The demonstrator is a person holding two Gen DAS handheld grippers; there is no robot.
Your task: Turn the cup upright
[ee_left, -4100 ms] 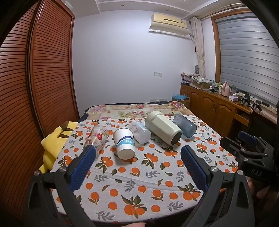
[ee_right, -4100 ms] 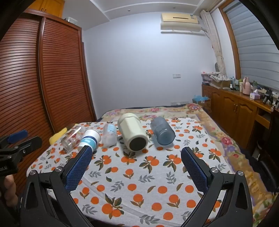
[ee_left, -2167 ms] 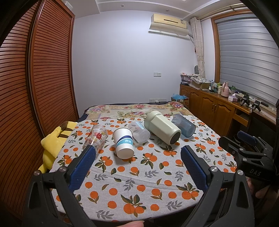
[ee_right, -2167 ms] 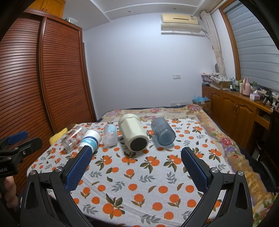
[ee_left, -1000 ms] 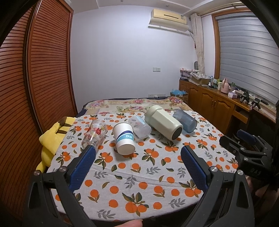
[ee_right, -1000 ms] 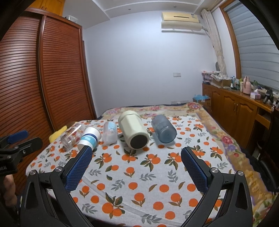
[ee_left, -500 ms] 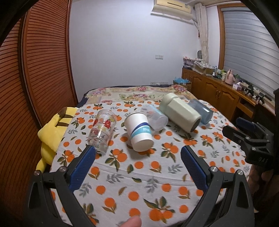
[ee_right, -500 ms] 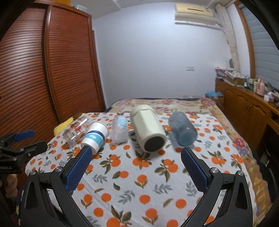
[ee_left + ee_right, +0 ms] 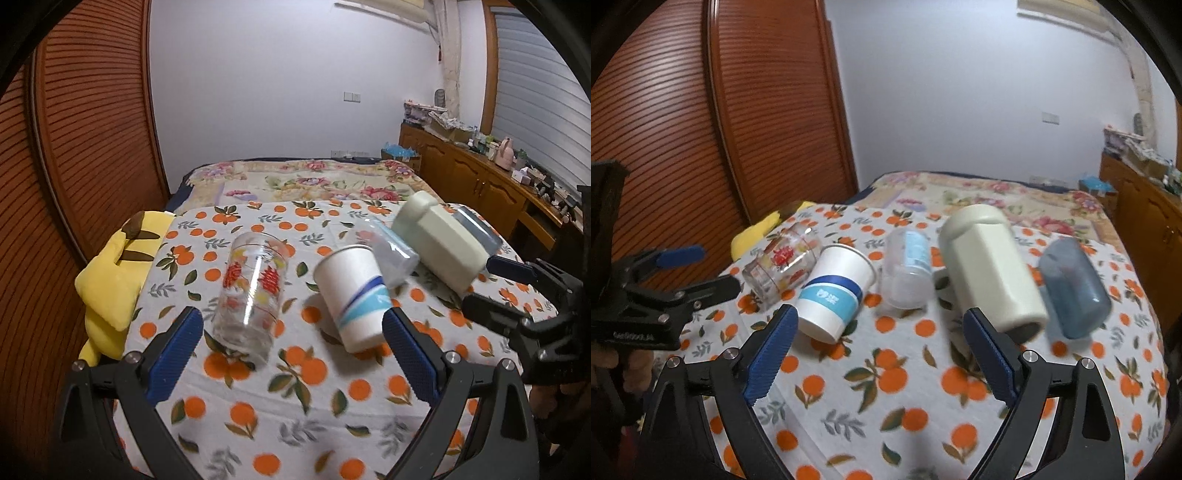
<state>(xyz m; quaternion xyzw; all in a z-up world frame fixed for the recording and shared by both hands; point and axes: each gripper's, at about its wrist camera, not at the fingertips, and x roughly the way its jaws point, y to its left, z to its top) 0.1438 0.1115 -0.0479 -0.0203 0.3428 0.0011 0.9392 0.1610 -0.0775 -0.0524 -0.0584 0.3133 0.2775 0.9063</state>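
Observation:
Several cups lie on their sides in a row on the orange-print tablecloth (image 9: 295, 398). From the left: a clear glass with red print (image 9: 253, 291) (image 9: 781, 264), a white paper cup with a blue band (image 9: 352, 295) (image 9: 834, 291), a small clear plastic cup (image 9: 393, 254) (image 9: 908, 269), a big cream mug (image 9: 439, 242) (image 9: 990, 269), a blue-grey tumbler (image 9: 1073, 288). My left gripper (image 9: 291, 341) is open and empty, just in front of the glass and paper cup. My right gripper (image 9: 879, 339) is open and empty, in front of the paper cup, the plastic cup and the mug.
A yellow plush toy (image 9: 114, 273) lies at the table's left edge by a slatted wooden wardrobe (image 9: 74, 166). A floral bedspread (image 9: 306, 181) lies behind the table. A wooden cabinet (image 9: 476, 184) with clutter runs along the right wall.
Both grippers have moved forward and left toward the cups, which now look larger and closer. Both stay open. The cups have not moved.

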